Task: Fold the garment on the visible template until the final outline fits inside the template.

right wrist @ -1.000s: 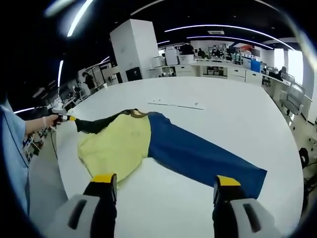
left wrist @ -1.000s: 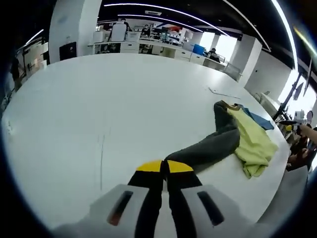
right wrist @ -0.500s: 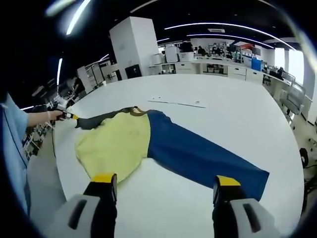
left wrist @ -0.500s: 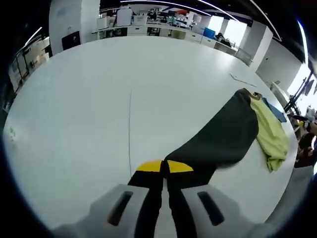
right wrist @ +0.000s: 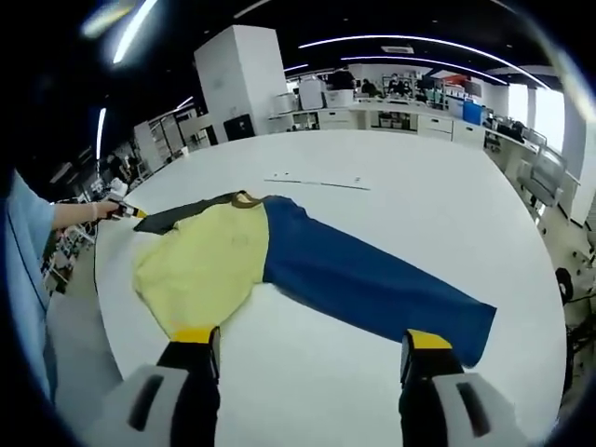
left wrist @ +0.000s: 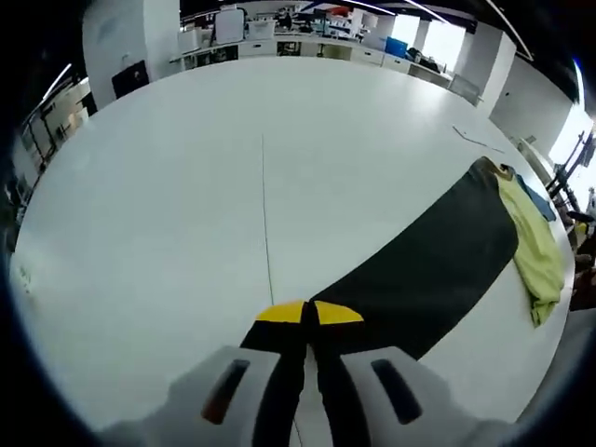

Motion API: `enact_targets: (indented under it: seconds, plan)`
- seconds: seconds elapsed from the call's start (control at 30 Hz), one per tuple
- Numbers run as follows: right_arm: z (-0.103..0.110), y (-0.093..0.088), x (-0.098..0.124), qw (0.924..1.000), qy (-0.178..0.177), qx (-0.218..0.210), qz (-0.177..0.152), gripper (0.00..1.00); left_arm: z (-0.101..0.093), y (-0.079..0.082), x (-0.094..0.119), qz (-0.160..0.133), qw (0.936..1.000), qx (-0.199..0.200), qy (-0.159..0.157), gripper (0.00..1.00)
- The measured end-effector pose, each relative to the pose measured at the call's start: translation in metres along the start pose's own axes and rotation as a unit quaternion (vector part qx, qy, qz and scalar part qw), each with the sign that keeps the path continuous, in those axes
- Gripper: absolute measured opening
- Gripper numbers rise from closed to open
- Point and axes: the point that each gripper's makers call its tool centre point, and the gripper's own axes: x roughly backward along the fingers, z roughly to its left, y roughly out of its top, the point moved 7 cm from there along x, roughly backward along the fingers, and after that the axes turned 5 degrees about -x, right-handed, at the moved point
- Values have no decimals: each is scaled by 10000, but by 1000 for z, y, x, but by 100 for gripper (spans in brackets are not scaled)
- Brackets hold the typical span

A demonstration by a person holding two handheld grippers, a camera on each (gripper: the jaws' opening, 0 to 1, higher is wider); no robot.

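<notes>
The garment lies on the white table (left wrist: 149, 214): a yellow body (right wrist: 205, 265), a long blue sleeve (right wrist: 372, 289) spread to the right, and a dark grey sleeve (left wrist: 419, 270) drawn out straight and flat. My left gripper (left wrist: 309, 312) is shut on the end of the dark grey sleeve; in the right gripper view that left gripper (right wrist: 126, 211) is in a person's hand at the table's left edge. My right gripper (right wrist: 312, 345) is open, above bare table just short of the yellow body and blue sleeve. A thin template line (left wrist: 265, 214) runs away from the left jaws.
Another thin marked line (right wrist: 317, 182) crosses the table beyond the garment's collar. The table's curved edge runs close on the left of the right gripper view, where a light blue sleeve (right wrist: 23, 279) of a person shows. Desks and a white pillar stand far behind.
The left gripper has pulled the dark grey sleeve out from a bunched fold into a long flat strip. The right gripper stays open and has barely shifted.
</notes>
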Motion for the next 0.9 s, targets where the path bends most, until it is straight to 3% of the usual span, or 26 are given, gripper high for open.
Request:
enact_targets:
  seconds: [0.17,0.63,0.77,0.9]
  plan:
    - [0,-2,-1,10000,-18,-31,18,79,2,6,-5,30,10000,-18,25,0]
    - [4,-2,-1,9999,-11,14,-110,82,0,-1,2,159,9999,18,48,0]
    - [2,-3,1,9999,-26,-40,-143,82,-1,0,3,7,9999,24,97,0]
    - [2,-4,2,9999,-25,-61,-150,82,-5,2,6,-172,9998,7,63,12]
